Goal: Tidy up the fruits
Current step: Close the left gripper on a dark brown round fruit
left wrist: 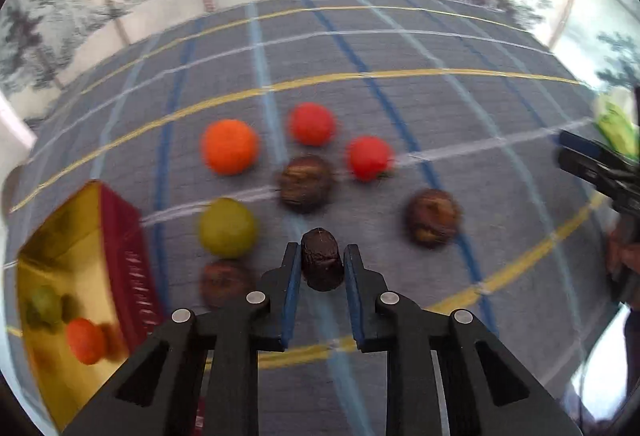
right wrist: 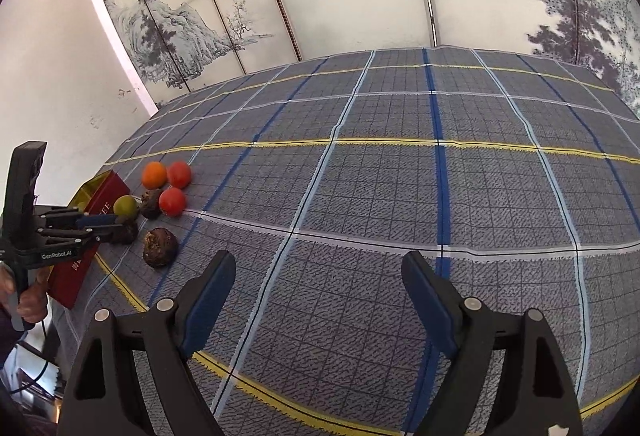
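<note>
The left gripper [left wrist: 322,265] pinches a dark wrinkled round fruit [left wrist: 322,260] that could slip short of the gold-lined red box [left wrist: 60,268] at eight o'clock (right gripper [right wrist: 318,288] gapes wide, empty).

My left jaws are filled by a dark brown fruit [left wrist: 322,265], so nothing else passes between them; my right jaws stand wide apart with only bare checked cloth [right wrist: 400,196] between them. Left of my left gripper [left wrist: 322,268] the red box [left wrist: 124,248] with gold lining walls off that side; a green fruit [left wrist: 227,227] and a brown fruit [left wrist: 224,282] lie just beside it, narrowing the lane. Ahead, an orange fruit [left wrist: 229,146], two red fruits [left wrist: 311,123] [left wrist: 369,157] and two brown fruits [left wrist: 305,183] [left wrist: 433,217] cluster closely, gaps tight. Before my right gripper [right wrist: 320,300] the bench lies open, the cluster well apart at far left.
</note>
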`<action>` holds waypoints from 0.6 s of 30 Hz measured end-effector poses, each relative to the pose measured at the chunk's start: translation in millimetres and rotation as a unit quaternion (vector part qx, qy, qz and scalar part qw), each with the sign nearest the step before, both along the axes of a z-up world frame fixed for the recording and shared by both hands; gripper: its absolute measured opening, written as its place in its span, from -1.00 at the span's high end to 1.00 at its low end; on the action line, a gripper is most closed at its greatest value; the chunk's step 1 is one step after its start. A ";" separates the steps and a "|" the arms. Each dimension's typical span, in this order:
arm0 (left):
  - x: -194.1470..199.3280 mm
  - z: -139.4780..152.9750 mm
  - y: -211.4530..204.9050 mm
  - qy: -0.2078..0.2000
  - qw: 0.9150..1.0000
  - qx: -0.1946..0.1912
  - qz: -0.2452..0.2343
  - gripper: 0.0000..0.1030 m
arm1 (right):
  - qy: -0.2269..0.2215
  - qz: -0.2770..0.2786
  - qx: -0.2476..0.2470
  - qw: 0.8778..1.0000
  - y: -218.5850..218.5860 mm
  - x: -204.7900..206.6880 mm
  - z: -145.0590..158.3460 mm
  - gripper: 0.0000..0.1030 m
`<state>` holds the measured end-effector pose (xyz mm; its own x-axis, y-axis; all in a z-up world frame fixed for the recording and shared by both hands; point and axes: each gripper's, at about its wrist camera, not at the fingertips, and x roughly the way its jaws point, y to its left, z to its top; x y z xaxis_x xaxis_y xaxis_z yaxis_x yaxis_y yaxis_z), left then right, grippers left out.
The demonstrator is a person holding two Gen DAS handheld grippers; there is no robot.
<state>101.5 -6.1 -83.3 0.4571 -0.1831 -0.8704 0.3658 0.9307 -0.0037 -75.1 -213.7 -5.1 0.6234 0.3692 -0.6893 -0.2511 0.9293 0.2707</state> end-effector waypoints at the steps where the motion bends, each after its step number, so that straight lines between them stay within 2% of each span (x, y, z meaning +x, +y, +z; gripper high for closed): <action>1: -4.0 -0.5 -5.9 -0.011 1.000 0.015 -0.005 0.57 | 0.001 -0.002 0.000 1.000 -0.3 0.2 -0.4 -0.63; 3: -9.6 -1.2 -13.1 -0.030 0.999 0.038 -0.013 0.57 | 0.002 -0.003 -0.001 1.000 -0.1 0.4 -1.1 -0.65; 5: -9.9 -1.0 -15.0 -0.034 0.998 0.043 -0.013 0.56 | 0.003 -0.002 -0.004 1.000 0.8 0.7 -1.4 -0.67; 10: 0.2 -3.2 -11.2 -0.026 0.999 0.036 0.005 0.53 | 0.004 -0.002 -0.008 1.000 2.5 1.1 -1.7 -0.74; 14: 7.9 -12.2 -8.4 -0.002 0.999 0.027 0.018 0.53 | 0.008 -0.002 -0.010 1.000 4.1 1.7 -3.1 -0.77; 18: 2.5 -10.4 -5.8 -0.011 0.999 0.010 0.041 0.56 | 0.017 -0.002 -0.016 1.000 5.6 4.1 -6.1 -0.78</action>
<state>104.0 -12.0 -93.7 0.4894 -0.1270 -0.8628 0.2884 0.9572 0.0227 -71.0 -208.2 -11.2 0.6014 0.3440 -0.7211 -0.2387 0.9387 0.2486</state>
